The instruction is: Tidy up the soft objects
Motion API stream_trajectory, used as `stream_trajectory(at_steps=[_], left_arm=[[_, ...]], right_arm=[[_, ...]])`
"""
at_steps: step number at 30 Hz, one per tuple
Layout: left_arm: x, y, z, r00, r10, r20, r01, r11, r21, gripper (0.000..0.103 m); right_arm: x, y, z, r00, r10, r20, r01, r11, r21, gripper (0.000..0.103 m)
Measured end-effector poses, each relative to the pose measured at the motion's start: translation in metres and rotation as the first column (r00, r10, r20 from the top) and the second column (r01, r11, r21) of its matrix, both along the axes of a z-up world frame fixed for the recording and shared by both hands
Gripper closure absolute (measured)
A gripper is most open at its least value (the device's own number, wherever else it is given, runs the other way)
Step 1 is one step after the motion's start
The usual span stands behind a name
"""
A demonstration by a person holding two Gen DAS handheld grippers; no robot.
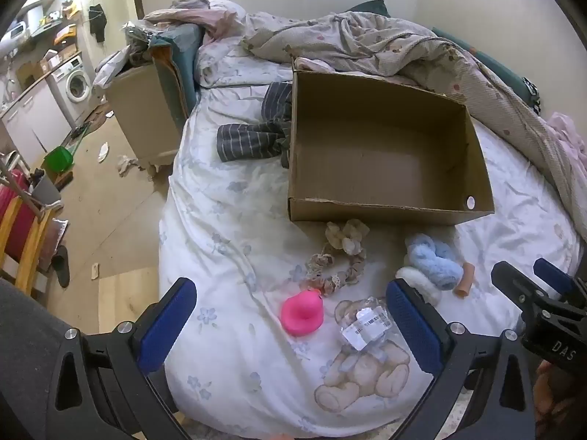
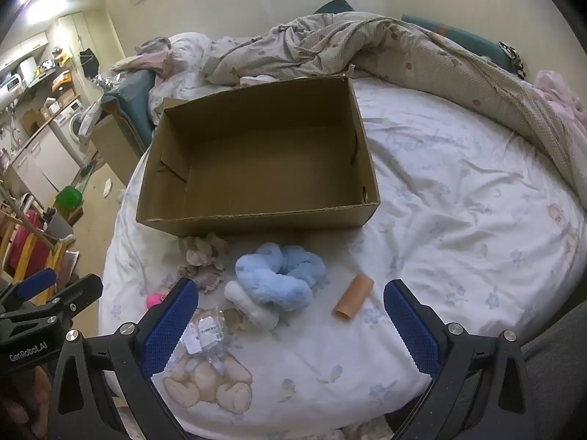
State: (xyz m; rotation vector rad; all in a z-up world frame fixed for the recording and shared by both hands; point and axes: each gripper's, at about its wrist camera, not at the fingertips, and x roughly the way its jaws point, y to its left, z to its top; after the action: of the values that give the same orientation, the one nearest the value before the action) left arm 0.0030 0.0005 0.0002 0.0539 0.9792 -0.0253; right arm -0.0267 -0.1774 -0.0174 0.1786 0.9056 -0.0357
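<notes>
A fluffy blue scrunchie (image 2: 280, 275) lies on the bed (image 2: 458, 220) near its front edge, touching a white scrunchie (image 2: 253, 306), just in front of an empty cardboard box (image 2: 256, 216). To its left sit a beige lace scrunchie (image 1: 339, 264), a pink rubber duck (image 1: 302, 311) and a crinkled clear packet (image 1: 367, 324); to its right, a small tan tube (image 2: 353, 296). The left gripper (image 1: 291, 333) and right gripper (image 2: 291, 330) hover with jaws wide open, holding nothing. A good pick would likely pinch one scrunchie alone, then lift it over the box wall. The packet's contents are unclear.
</notes>
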Motion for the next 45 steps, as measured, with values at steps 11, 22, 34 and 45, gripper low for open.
stream_trajectory(at_steps=[11,22,34,45], left_arm=[[-0.0042,-0.0014,-0.0014,1.0,-0.016,0.022,0.017,1.0,-0.01,0.0],[-0.0064,-0.0032,0.0015,1.0,-0.022,0.021,0.022,1.0,-0.018,0.0],[-0.0073,-0.0062,0.0035,0.999,-0.035,0.03,0.035,0.999,-0.011,0.0],[-0.0078,-0.0067,0.0039,0.999,-0.034,0.026,0.034,0.999,-0.012,0.0]], right_arm=[[0.0037,-0.0007,0.0021,1.0,-0.002,-0.014,0.002,1.0,0.008,0.0],[0.0014,-0.0022,-0.002,1.0,-0.004,-0.02,0.004,1.0,0.022,0.0],[0.0027,-0.0012,-0.0019,1.0,-0.011,-0.023,0.012,1.0,0.024,0.0],[0.0029,-0.0013,-0.002,1.0,-0.009,-0.026,0.01,1.0,0.028,0.0]])
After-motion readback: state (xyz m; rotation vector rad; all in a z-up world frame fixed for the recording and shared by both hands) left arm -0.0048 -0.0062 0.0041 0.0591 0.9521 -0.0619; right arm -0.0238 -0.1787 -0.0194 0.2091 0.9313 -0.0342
